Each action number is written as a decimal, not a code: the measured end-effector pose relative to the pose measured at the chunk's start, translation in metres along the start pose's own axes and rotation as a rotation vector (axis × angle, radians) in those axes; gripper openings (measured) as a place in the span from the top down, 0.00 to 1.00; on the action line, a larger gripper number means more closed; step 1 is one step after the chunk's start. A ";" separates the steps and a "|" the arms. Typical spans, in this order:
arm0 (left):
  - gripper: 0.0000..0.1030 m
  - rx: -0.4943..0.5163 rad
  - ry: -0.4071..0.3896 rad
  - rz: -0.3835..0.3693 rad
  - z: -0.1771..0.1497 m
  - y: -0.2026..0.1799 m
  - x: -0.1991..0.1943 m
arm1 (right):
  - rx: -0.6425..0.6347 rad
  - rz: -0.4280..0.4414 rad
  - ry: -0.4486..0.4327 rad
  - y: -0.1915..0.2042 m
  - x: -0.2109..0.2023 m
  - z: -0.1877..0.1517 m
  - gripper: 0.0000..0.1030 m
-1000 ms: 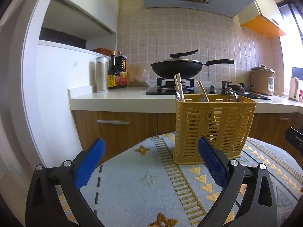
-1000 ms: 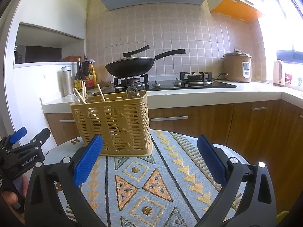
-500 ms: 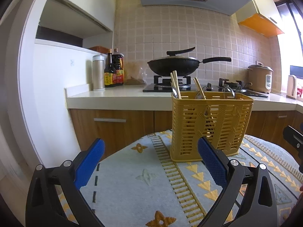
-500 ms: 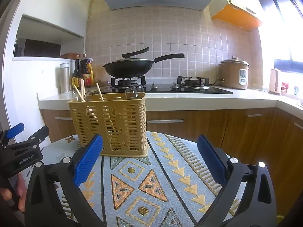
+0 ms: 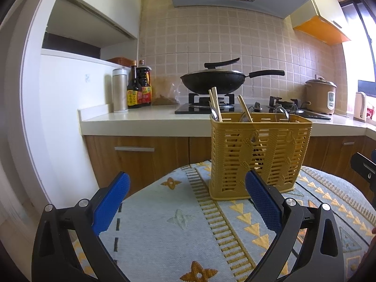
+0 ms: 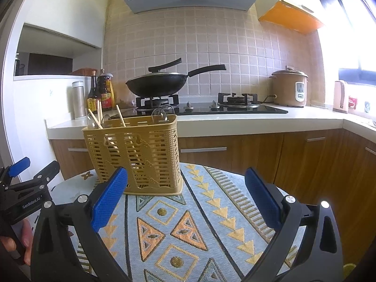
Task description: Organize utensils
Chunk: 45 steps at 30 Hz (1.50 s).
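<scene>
The blue-padded fingers (image 5: 110,205) of the left gripper (image 5: 185,202) and of the right gripper (image 6: 185,199) are spread wide, holding nothing, both hovering above a round table under a pale blue cloth patterned with yellow triangles (image 6: 199,225). Beyond runs a white kitchen counter (image 5: 145,119) with a black wok (image 5: 211,81) on the gas stove. A yellow slotted plastic utensil basket (image 5: 258,155) stands upright on the cloth, just ahead of both grippers, holding wooden chopsticks (image 5: 216,103) and metal spoons (image 5: 280,112).
</scene>
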<state>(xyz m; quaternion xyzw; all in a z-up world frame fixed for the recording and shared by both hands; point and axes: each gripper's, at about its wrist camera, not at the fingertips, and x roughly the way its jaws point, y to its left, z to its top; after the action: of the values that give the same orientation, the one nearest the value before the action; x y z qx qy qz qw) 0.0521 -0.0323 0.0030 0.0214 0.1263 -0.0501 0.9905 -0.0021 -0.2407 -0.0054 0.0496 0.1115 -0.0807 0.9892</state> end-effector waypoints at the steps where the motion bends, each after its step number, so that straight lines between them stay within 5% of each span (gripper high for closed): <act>1: 0.07 0.002 0.001 0.000 0.000 0.000 0.000 | -0.001 0.000 -0.001 0.000 0.000 0.000 0.07; 45: 0.07 -0.002 0.020 -0.007 0.000 0.000 0.002 | -0.005 -0.003 0.005 0.002 0.001 0.000 0.07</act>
<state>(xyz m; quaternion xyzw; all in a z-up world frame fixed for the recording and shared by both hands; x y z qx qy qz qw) 0.0539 -0.0321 0.0022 0.0203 0.1361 -0.0534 0.9890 -0.0011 -0.2389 -0.0057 0.0471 0.1145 -0.0818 0.9889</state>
